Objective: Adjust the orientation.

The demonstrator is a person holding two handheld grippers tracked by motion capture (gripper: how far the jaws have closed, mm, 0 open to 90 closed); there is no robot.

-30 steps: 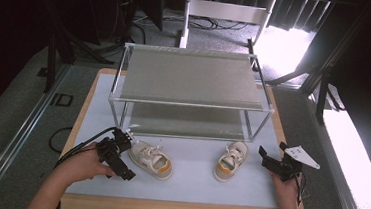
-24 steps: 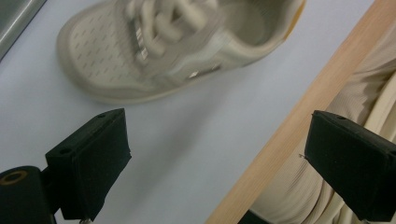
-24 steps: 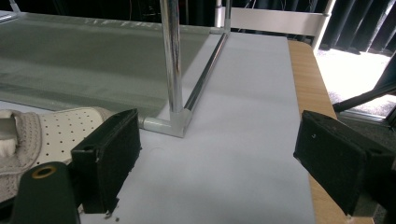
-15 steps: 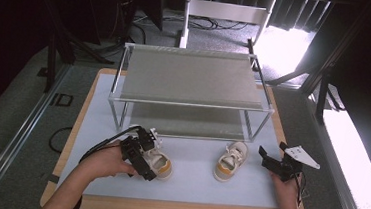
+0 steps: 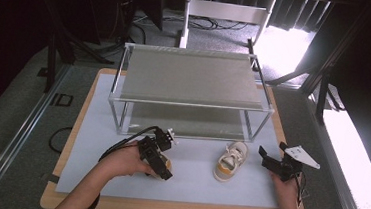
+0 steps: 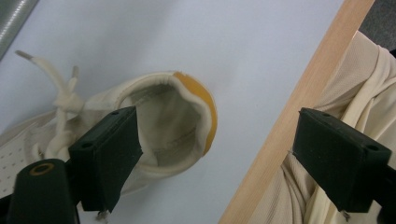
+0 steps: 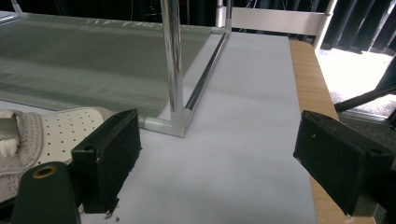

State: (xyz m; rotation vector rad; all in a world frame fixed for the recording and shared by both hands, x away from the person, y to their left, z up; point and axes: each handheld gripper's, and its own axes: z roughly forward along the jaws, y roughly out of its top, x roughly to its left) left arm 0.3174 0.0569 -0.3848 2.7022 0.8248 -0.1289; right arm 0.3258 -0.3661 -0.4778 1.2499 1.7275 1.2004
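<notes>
Under my left tongs sits the shoe's heel, one pad over its opening; they've just been closing but aren't gripping, while my right tongs gape wide.

In the high view the left gripper and the hand that holds it cover nearly all of the left shoe; a small tan part shows beside the jaws. In the left gripper view the toe of this shoe is cut off by the left edge, and one jaw hides part of its side. In the right gripper view the right shoe is cut by the left edge and partly hidden behind a jaw. Both forearms leave the high view at the bottom edge.
</notes>
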